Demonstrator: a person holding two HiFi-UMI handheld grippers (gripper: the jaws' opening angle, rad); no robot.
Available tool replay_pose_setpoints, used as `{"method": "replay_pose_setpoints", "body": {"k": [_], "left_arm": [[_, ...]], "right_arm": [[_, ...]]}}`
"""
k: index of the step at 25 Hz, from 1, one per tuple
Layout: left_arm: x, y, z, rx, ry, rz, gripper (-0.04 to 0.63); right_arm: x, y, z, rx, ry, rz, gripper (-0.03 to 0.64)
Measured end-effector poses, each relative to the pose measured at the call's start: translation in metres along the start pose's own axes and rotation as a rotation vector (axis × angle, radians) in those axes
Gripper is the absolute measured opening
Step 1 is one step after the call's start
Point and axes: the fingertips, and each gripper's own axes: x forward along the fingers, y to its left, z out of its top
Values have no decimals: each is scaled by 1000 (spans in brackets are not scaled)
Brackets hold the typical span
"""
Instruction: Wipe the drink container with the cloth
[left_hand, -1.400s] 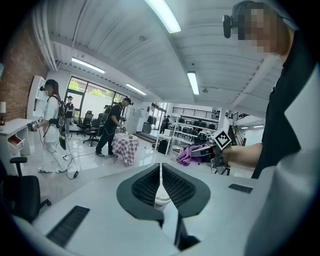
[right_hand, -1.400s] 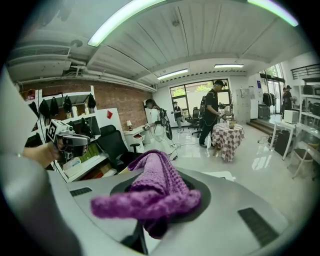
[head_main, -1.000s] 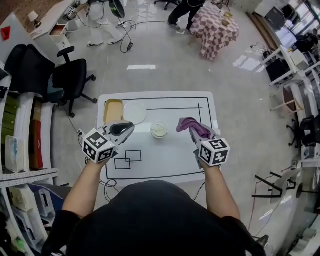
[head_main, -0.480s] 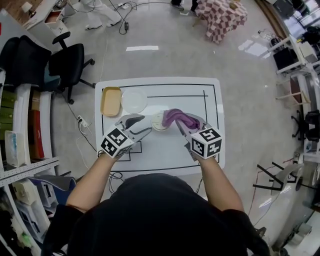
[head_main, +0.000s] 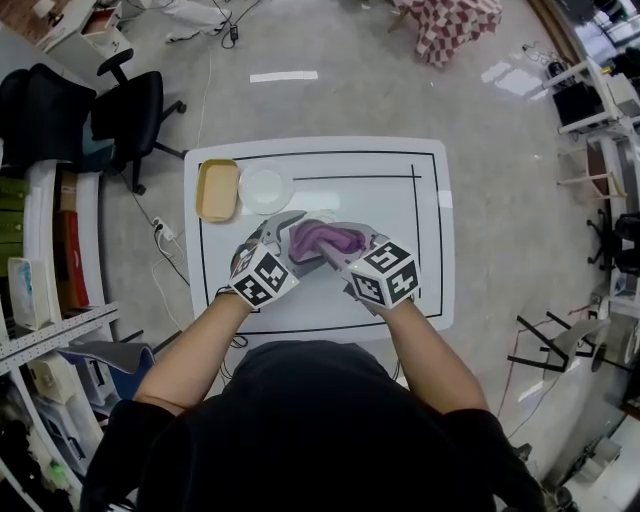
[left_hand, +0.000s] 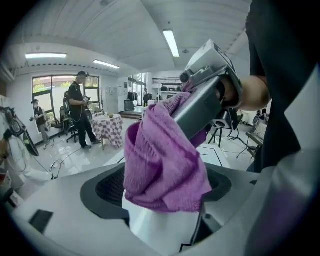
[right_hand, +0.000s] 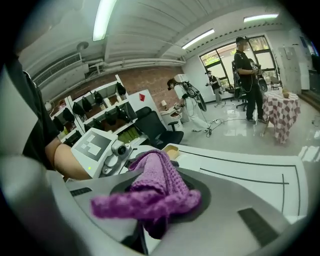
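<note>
Left tongs (left_hand: 165, 192) opening around the cup (left_hand: 160, 232); right tongs (right_hand: 150, 205) clamp the cloth (right_hand: 160, 180). Brace cup first, then wipe downward firmly.

purple cloth (head_main: 325, 238) draped over white container (left_hand: 160, 229)

Bright ceiling tube lights (left_hand: 171, 43), floor (head_main: 330, 100) glare, fisheye edges, blurred foreground

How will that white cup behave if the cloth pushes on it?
Probably light: the white cup looks small and plastic-like. It may slide or tip under the purple cloth, since the left gripper is opening its jaws around it, not pressing. Its smooth wall looks slippery.
</note>
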Motion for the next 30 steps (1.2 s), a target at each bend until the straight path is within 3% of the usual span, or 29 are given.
{"method": "replay_pose_setpoints", "body": {"k": [7,14,20,30], "left_arm": [[21,-2,-7,126,76,2,405],[22,-3,-9,118,83,-1,403],[21,-4,-8,117,86,-2,403],[21,-4,-10,110,99,4,405]], "right_arm": [[14,1,-17,-44,66,5,77],[-8,-23,-28,-80,81,-90,77],[-44,-60,-44,-16,77,-197,77],[-45,-60,-51,42,41,-205,77]]}}
